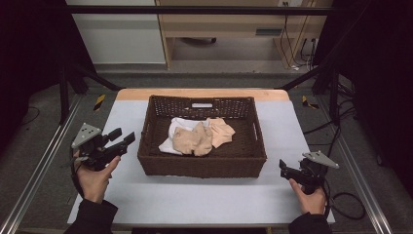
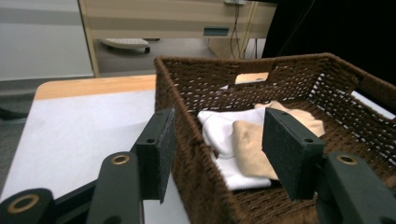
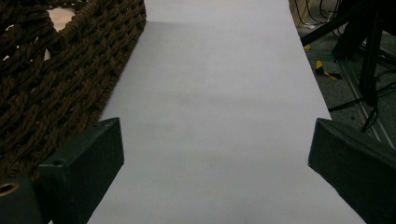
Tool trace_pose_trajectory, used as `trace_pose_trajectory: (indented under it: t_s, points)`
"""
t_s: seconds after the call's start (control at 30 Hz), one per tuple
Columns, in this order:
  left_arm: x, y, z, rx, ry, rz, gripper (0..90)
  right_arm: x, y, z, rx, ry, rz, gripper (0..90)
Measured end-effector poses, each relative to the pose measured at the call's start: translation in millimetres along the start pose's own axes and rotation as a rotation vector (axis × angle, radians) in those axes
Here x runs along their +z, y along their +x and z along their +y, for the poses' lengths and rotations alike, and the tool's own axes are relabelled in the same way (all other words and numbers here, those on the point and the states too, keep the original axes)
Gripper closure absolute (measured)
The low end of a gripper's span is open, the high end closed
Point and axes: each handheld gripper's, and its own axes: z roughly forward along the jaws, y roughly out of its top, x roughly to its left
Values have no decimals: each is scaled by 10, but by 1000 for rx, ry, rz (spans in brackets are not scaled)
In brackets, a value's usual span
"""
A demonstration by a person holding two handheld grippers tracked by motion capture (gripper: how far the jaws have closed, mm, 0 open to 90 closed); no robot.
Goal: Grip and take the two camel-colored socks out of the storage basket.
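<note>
High view looks down on a grey-white counter [image 1: 204, 195] with a dark brown woven basket [image 1: 202, 165] near its middle. Inside the basket lie pale clothes: a white cloth [image 1: 171, 144] underneath and beige cloths [image 1: 199, 137] bunched on top, all sitting toward the basket's far half.

At about 9 o'clock from the basket, the person's left hand [image 1: 95, 178] comes up from the bottom edge with its dark sleeve at the frame's corner. The hand is raised off the counter and holds the left gripper [image 1: 124, 138] tilted, with the jaws aimed toward 2 o'clock at the basket's near left corner. The grey three-cornered plate [image 1: 85, 135] sits on top, facing up and to the left. Its jaws are spread wide with nothing between the pads. In the left gripper view, the left gripper [image 2: 217, 154] straddles the basket's [image 2: 187, 154] left wall in line of sight, one pad over the counter [image 2: 79, 135], the other over the white cloth [image 2: 219, 126] and a beige cloth [image 2: 250, 147], touching neither.

At roughly 4 o'clock from the basket, the right hand [image 1: 309, 197] rests low near the counter's right edge, wrist straight, holding the right gripper [image 1: 284, 168] level and pointing toward 10 o'clock. In the right gripper view its jaws stand wide apart over bare counter [image 3: 215, 116], empty, with the basket's [image 3: 60, 88] outer wall just beside the left pad.
</note>
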Motion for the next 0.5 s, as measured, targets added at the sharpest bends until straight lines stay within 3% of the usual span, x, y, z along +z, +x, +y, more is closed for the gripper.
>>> trace_pose_trajectory:
  t_s: [0.33,0.5]
  points:
    - [210,-163,148,6,2,-26,441,15,-11,11,9,-7,-4,40]
    - [340,-266,222,31,11,-30,440,11,-10,17,5,-7,-4,40]
